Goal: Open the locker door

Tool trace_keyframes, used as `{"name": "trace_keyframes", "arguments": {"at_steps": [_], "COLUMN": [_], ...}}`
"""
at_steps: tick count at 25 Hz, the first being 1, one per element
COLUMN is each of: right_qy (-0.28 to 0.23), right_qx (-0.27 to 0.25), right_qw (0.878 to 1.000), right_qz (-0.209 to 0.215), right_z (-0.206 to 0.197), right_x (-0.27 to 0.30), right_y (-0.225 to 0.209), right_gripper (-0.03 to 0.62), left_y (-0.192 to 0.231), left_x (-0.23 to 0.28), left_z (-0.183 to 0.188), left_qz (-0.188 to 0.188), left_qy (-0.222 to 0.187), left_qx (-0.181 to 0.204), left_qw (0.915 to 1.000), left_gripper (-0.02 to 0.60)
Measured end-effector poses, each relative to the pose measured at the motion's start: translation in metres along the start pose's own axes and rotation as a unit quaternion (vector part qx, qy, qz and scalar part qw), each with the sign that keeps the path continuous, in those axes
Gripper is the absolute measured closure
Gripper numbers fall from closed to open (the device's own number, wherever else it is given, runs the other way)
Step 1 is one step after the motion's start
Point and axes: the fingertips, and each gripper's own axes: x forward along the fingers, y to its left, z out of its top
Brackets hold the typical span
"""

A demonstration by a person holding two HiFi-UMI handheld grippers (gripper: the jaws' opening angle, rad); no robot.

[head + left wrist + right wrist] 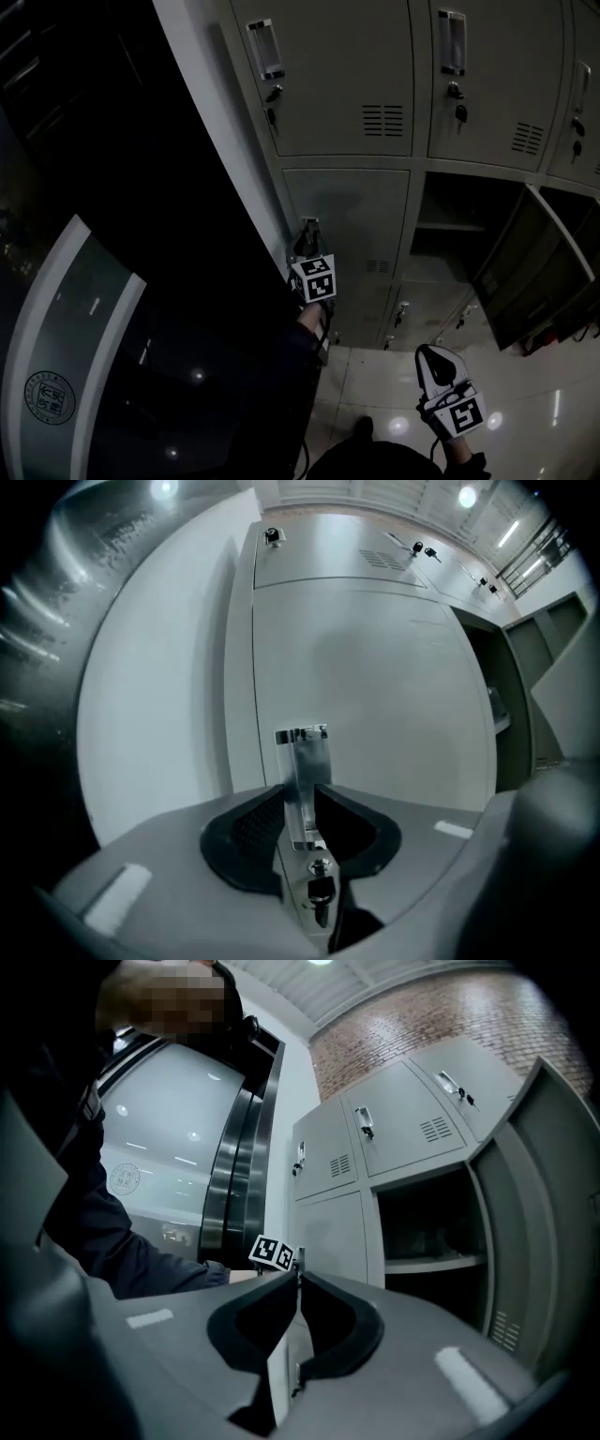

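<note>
Hanging low above the glossy floor (pixel 370 380), the right hand-held gripper (pixel 433 361) is showing its jaws pressed together on nothing. The left hand-held gripper (pixel 302 799) is clamping the chrome bar handle (pixel 302 761) of the flat grey metal locker door (pixel 352 211), which is sitting flush and closed. Beyond, the neighbouring locker (pixel 469 202) is standing open, its interior too dark to read.

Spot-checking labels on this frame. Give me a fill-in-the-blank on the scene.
1. The left gripper is clamped on the chrome ____ of the locker door.
2. The right gripper has its jaws ____, holding nothing.
3. The locker door at the left gripper is ____.
4. The neighbouring door to its right hangs ____.
Missing words: handle; shut; closed; open.
</note>
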Motion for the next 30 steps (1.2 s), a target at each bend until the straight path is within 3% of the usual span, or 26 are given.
{"name": "trace_keyframes", "arguments": {"at_steps": [2,5,11,14,16,19,23,30], "right_qy": [-0.003,-0.002,-0.005,-0.006,-0.005,-0.003,-0.002,-0.002], "right_qx": [0.000,0.001,0.003,0.005,0.007,0.012,0.014,0.028], "right_qw": [1.000,1.000,1.000,1.000,1.000,1.000,1.000,0.999], "right_qz": [-0.007,-0.012,-0.010,-0.009,-0.009,-0.010,-0.016,-0.025], "right_z": [0.002,0.002,0.007,0.008,0.009,0.008,0.009,0.004], "right_x": [0.000,-0.005,-0.028,-0.050,-0.066,-0.093,-0.137,-0.232], "right_y": [-0.004,-0.007,0.002,0.009,0.013,0.019,0.025,0.037], "right_gripper": [0.585,0.591,0.591,0.591,0.591,0.591,0.591,0.591], "left_y": [0.003,0.002,0.003,-0.006,-0.027,-0.065,-0.101,-0.157], "left_x": [0.005,0.004,-0.031,-0.087,-0.132,-0.200,-0.285,-0.437], "left_z": [-0.003,-0.004,-0.006,-0.008,-0.008,-0.014,-0.028,-0.048], "left_qz": [0.018,0.033,0.040,0.039,0.027,-0.008,-0.058,-0.110], "left_qy": [-0.005,-0.007,-0.012,-0.035,-0.060,-0.088,-0.084,-0.066], "left_qx": [0.008,0.018,0.003,-0.011,0.006,0.025,-0.006,-0.069], "left_qw": [0.9998,0.9993,0.9991,0.9986,0.9978,0.9958,0.9948,0.9894], "left_gripper": [0.503,0.508,0.517,0.514,0.568,0.568,0.566,0.566]}}
